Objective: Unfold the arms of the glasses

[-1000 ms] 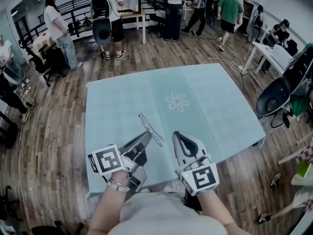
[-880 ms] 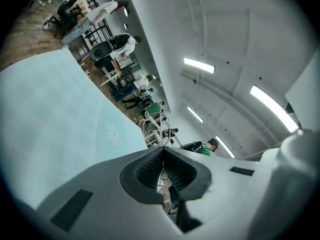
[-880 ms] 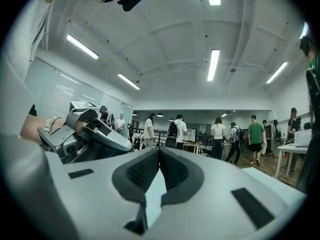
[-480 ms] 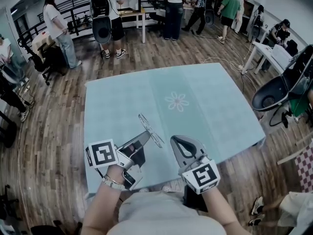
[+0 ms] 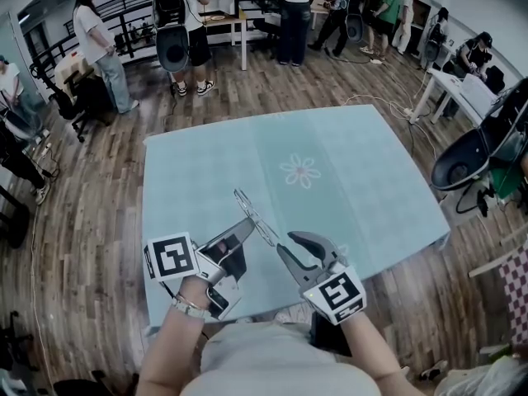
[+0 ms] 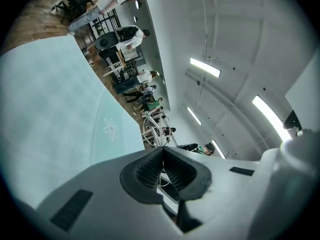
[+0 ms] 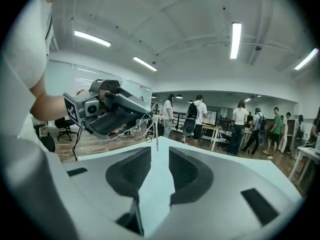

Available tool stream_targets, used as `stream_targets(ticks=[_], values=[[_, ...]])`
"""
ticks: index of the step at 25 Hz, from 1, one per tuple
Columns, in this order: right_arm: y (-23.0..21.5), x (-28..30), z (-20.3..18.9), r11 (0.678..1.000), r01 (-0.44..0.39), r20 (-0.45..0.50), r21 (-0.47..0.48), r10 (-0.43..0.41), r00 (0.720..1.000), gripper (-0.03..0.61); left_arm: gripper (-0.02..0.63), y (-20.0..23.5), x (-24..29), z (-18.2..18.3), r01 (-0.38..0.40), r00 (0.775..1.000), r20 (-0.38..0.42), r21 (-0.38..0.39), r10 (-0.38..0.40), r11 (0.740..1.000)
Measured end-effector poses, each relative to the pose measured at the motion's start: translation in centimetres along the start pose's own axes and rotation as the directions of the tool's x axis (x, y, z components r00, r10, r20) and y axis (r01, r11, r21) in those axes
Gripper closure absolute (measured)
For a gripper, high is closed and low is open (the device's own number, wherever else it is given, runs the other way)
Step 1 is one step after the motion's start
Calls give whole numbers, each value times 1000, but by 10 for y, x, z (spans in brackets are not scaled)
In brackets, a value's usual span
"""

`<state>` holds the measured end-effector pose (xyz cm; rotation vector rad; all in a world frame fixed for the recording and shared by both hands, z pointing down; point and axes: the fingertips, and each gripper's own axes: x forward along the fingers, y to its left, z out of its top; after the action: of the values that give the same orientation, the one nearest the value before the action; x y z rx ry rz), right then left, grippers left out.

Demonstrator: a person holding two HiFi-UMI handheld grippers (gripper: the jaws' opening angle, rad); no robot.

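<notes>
Thin wire-framed glasses [image 5: 254, 215] are held above the near part of the light blue tablecloth [image 5: 355, 180]. My left gripper [image 5: 246, 226] is shut on the frame, and its pads [image 6: 150, 168] meet on the wire in the left gripper view, with the glasses [image 6: 156, 130] sticking out beyond them. My right gripper [image 5: 290, 244] is just right of the glasses and points at them. Its jaws have just been opening and stand apart with nothing between them. The right gripper view shows the left gripper [image 7: 107, 113], with the glasses [image 7: 149, 120] and one thin arm hanging ahead of the open right gripper [image 7: 159, 168].
A flower print [image 5: 299, 170] marks the cloth's middle. The table's near edge lies just under both hands. Several people [image 5: 186, 23] stand on the wooden floor beyond the far edge, and a black chair [image 5: 462, 165] sits at the right.
The right gripper has sunk and swung left towards the glasses, and its jaws have gone from shut to open. The left gripper keeps its hold, nearly in place.
</notes>
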<state>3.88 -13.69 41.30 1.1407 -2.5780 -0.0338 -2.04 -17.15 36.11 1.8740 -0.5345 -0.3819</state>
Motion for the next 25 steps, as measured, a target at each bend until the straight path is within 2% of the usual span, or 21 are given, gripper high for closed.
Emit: stream_targets(ticks=[5,7,25], values=[[-1,9,-4,1000,2,-8,-15,-2,1000,486,603,4,2,2,0,1000,-3,-7,0,1000],[-2,10,-6,1000,9,-13,-22,-9,1000,560,603,5,4,1,-1,1000,-4,-8,1,1000],[-12,3,-14,999,35,-11,7,-34,999,560,603,10,0,-10,-10,1000,-26,-4,10,1000]])
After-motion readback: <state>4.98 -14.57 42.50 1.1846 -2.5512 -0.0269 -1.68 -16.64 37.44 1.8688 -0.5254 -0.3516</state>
